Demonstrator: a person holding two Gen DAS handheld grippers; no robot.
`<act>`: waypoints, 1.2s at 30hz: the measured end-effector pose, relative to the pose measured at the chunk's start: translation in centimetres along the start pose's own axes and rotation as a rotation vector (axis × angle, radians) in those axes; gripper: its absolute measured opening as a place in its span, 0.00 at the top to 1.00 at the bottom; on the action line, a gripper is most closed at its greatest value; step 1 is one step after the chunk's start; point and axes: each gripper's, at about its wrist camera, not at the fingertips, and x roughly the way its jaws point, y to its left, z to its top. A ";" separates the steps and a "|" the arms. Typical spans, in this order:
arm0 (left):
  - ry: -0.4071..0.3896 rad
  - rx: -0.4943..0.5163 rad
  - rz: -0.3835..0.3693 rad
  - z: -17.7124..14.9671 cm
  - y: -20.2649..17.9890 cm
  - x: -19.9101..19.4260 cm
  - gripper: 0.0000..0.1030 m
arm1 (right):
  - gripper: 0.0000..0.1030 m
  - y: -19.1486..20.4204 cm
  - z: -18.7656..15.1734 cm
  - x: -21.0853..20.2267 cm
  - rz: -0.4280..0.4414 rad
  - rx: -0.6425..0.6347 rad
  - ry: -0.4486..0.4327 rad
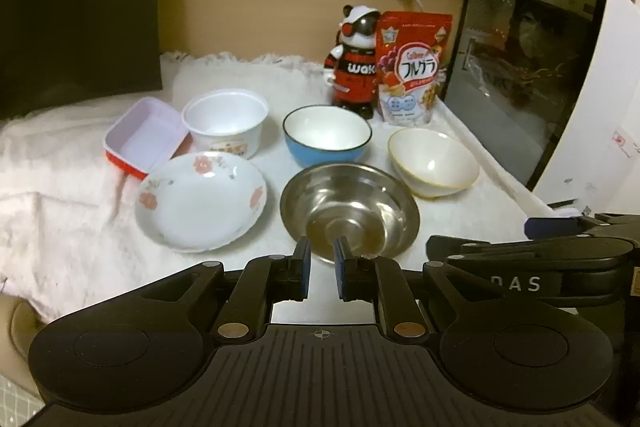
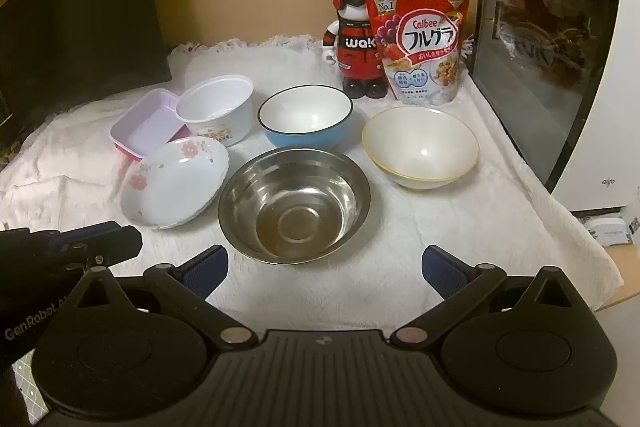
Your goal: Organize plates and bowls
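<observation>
On a white cloth stand a steel bowl, a floral plate, a blue bowl, a cream bowl, a white plastic tub and a red rectangular dish. My left gripper hovers just before the steel bowl's near rim, shut with nothing between its pads. My right gripper stands wide open in front of the same bowl, holding nothing.
A bear figure and a red cereal bag stand at the back. A glass-doored appliance walls off the right side, and a dark panel the left. The cloth's right edge hangs near the table's edge.
</observation>
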 end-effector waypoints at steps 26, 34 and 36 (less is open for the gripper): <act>0.077 -0.034 0.002 -0.3 0.4 0.3 0.86 | 0.00 0.0 -0.6 0.1 0.004 0.009 0.027; 0.098 -0.040 0.008 -0.6 0.7 0.4 0.86 | 0.00 0.2 -0.9 0.0 0.004 0.003 0.036; 0.100 -0.042 0.010 -0.7 0.7 0.4 0.86 | 0.00 0.3 -0.9 0.0 0.005 0.002 0.037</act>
